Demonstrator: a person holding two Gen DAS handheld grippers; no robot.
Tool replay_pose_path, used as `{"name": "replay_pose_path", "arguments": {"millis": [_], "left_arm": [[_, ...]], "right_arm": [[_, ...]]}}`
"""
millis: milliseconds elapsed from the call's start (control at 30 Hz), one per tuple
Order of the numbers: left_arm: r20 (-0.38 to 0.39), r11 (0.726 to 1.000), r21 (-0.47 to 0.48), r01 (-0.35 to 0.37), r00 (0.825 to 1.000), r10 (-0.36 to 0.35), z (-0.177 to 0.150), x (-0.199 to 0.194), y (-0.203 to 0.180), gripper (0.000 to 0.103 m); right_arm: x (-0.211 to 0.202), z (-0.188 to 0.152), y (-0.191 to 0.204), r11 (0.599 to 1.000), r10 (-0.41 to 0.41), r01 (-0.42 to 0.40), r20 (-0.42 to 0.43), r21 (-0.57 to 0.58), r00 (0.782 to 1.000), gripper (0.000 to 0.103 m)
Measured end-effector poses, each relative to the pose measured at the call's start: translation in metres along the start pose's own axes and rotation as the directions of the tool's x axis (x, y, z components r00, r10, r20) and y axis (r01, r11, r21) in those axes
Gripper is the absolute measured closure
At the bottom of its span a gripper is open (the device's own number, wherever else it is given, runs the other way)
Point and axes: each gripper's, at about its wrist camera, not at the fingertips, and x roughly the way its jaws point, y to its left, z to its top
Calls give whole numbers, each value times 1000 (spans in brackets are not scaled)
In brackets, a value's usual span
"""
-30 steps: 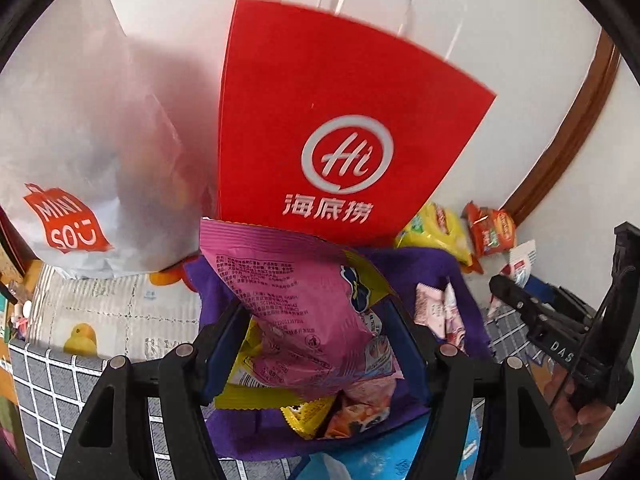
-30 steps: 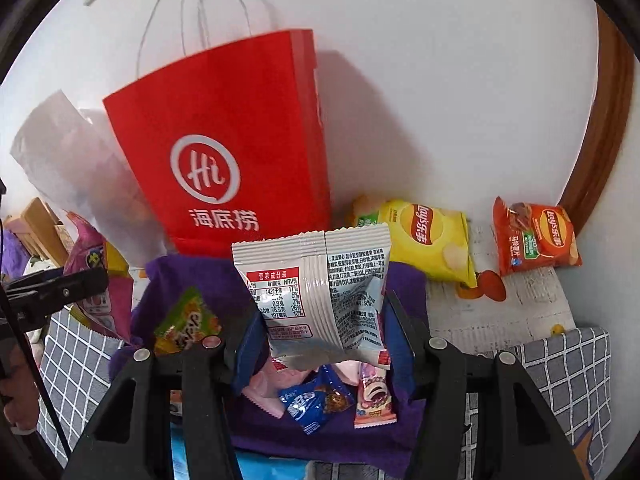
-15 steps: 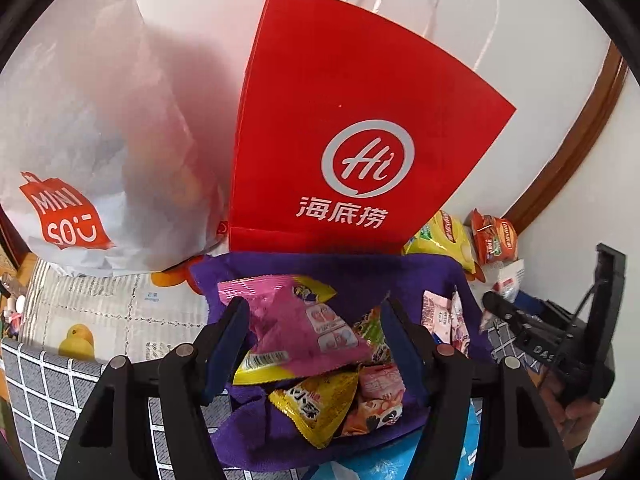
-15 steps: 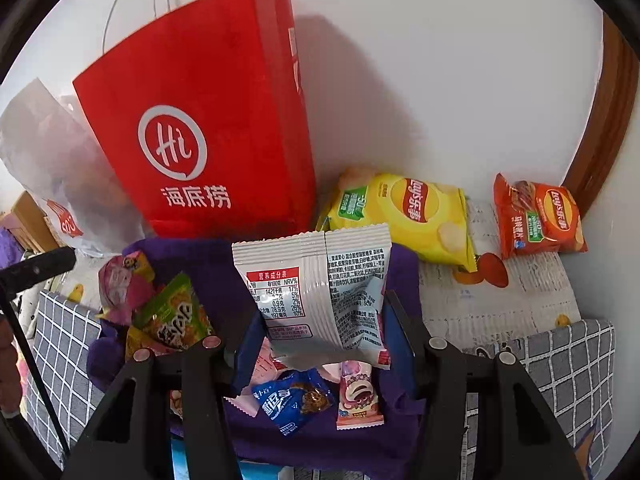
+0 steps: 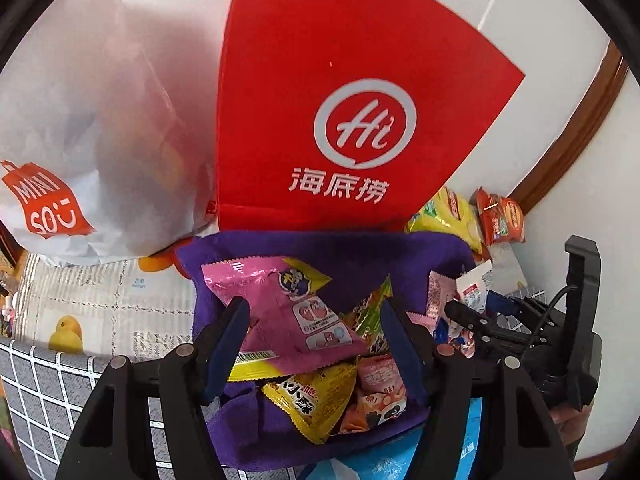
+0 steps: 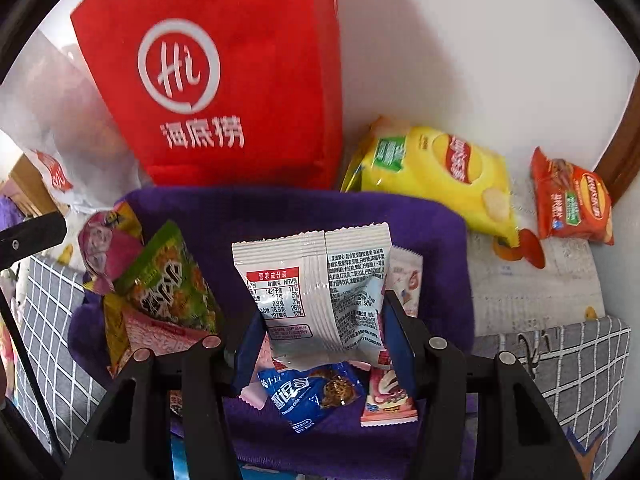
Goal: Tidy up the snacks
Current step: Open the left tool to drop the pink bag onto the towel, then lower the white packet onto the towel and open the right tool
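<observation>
A purple felt bin (image 5: 320, 248) (image 6: 280, 216) holds several snack packets. My left gripper (image 5: 314, 316) is open over it; a pink packet (image 5: 288, 312) lies loose between its fingers on the pile. My right gripper (image 6: 320, 316) is shut on a white packet (image 6: 316, 280) with a nutrition label and holds it upright over the bin's right half. A green packet (image 6: 172, 276), a blue packet (image 6: 308, 396) and a small pink packet (image 6: 388, 396) lie in the bin. The right gripper also shows in the left wrist view (image 5: 480, 320).
A red paper bag (image 5: 340, 100) (image 6: 224, 68) stands right behind the bin, a white Miniso bag (image 5: 80, 140) to its left. A yellow chip bag (image 6: 436, 176) and an orange chip bag (image 6: 572, 200) lie against the wall at the right. A grey checked cloth (image 6: 568, 360) covers the front.
My left gripper opened and the pink packet dropped into the bin. My right gripper moved down and forward over the bin, still holding the white packet.
</observation>
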Motion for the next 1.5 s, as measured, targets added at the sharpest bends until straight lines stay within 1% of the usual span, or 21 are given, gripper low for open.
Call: {"name": "replay_pose_path", "arguments": {"millis": [167, 367, 433, 633, 700, 767, 833, 900, 1000, 1100, 1233, 1367, 1433, 1500], "left_arm": [[-42, 1000, -4, -30, 999, 30, -2, 12, 2, 37], [-127, 999, -34, -25, 992, 20, -4, 35, 9, 35], [-141, 999, -44, -30, 990, 23, -5, 41, 11, 35], [-141, 999, -8, -33, 990, 31, -8, 47, 5, 35], [-132, 1000, -7, -16, 991, 15, -8, 47, 4, 40], [-126, 1000, -15, 17, 992, -19, -8, 46, 2, 41], [-117, 1000, -1, 31, 993, -31, -8, 44, -2, 41], [-118, 1000, 16, 25, 993, -23, -9, 46, -7, 41], [-127, 1000, 13, 13, 992, -11, -10, 50, -8, 40], [-136, 1000, 2, 19, 990, -19, -9, 52, -6, 40], [-145, 1000, -8, 23, 989, -24, -8, 53, -5, 39], [-152, 1000, -2, 17, 988, -17, -9, 55, -6, 37], [-152, 1000, 2, 14, 988, -14, -8, 56, -7, 37], [-152, 1000, 5, 13, 988, -12, -8, 56, -8, 37]], "right_arm": [[11, -4, 6, 1000, 0, -1, -37, -22, 999, 48], [16, -4, 11, 999, 0, -2, -51, -41, 999, 48], [16, -5, 12, 999, 0, -3, -51, -48, 999, 48], [18, -6, 15, 998, -3, -1, -56, -61, 998, 48], [19, -6, 16, 998, 1, -4, -59, -60, 998, 48], [20, -6, 17, 998, 0, -4, -61, -62, 998, 48], [20, -6, 17, 998, 1, -5, -60, -62, 998, 48], [21, -5, 17, 998, 2, -6, -60, -59, 998, 48], [24, -5, 17, 999, 2, -5, -66, -51, 998, 48], [29, -6, 19, 998, 4, -9, -76, -58, 997, 48], [32, -6, 21, 998, -10, 7, -59, -57, 998, 47], [35, -5, 11, 1000, 17, -18, -73, -16, 997, 46], [36, -4, 7, 1000, 23, -23, -83, 1, 996, 43], [37, -5, 7, 1000, 15, -16, -88, -10, 996, 40]]}}
